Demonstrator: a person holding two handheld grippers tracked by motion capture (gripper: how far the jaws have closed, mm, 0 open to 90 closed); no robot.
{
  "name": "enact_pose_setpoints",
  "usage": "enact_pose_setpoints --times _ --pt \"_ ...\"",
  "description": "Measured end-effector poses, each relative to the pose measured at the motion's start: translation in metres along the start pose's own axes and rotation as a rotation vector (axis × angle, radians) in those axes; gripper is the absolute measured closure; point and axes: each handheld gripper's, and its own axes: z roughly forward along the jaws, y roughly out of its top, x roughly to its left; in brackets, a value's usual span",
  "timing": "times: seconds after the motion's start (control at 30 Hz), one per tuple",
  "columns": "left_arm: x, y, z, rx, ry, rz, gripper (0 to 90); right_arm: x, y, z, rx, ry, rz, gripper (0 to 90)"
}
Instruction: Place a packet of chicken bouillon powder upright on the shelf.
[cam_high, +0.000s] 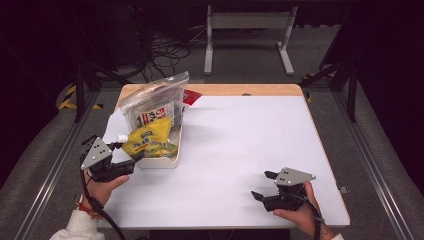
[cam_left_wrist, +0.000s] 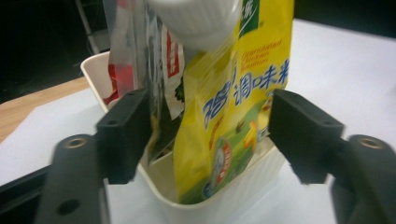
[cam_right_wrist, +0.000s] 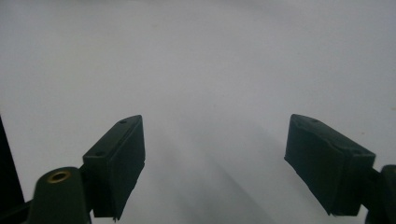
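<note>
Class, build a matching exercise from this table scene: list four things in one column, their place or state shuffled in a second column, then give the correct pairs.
Things:
1. yellow pouch
2. clear bag
3. left gripper
4. right gripper

Places or states:
A. open over bare white table, near the front right
B. stands at the back of the cream tub, tallest thing in it
C. open, jaws either side of a pouch
D. leans in the front of the tub, white cap at top

Pairs: 1-D, 2-B, 3-C, 4-A
</note>
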Motion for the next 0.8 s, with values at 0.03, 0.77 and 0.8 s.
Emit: enact_pose_setpoints --times 0.03,0.77,0.8 --pt "-0.001 0.000 -0.001 -0.003 0.007 -0.008 24.3 -0.001 0.000 -0.001 -0.002 -0.010 -0.003 19.9" --pt "-0.029 -0.005 -0.018 0.002 0.015 -0.039 8.2 -0.012 0.007 -0.007 -0.023 -0.061 -0.034 19.1" --pt "-0.030 -0.005 -0.019 0.000 0.017 -0.037 7.8 -0.011 0.007 -0.007 -0.020 -0.062 -0.039 19.1"
